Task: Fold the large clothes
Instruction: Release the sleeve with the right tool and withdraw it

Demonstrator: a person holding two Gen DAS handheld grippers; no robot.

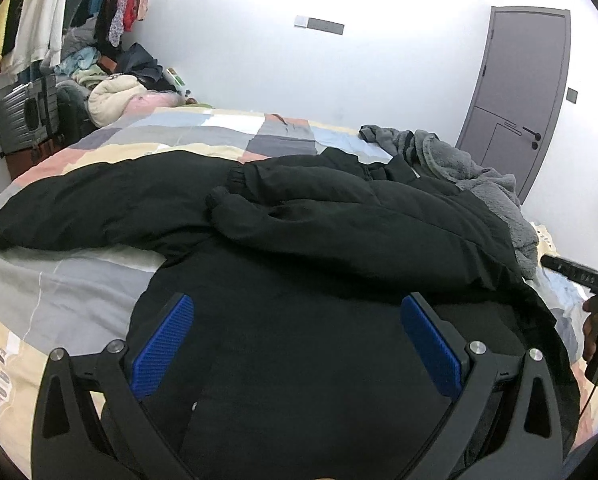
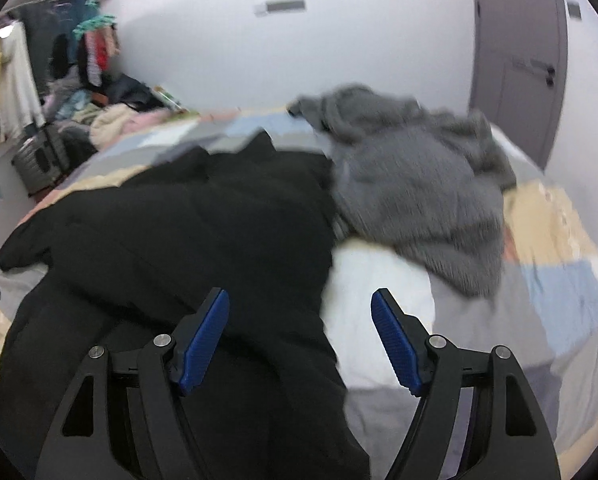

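Our black jacket [image 1: 299, 216] lies spread across the near half of the bed [image 1: 59, 292], a grey fleece [image 2: 419, 184] touching its far-right side. Left gripper [image 1: 297, 344] and right gripper [image 2: 299, 340] gape wide, holding nothing. In the blurred right view, we might pinch the quilt too.

The black jacket [image 1: 339, 216] is matt, slightly puffy cloth. At right the grey garment [image 2: 415, 184] is fuzzy fleece. The patchwork bedcover [image 1: 59, 292] is smooth woven cloth. The pads [image 1: 163, 344] are ribbed blue plastic on matt black arms. At left, the suitcase [image 1: 27, 112] is ridged hard plastic.
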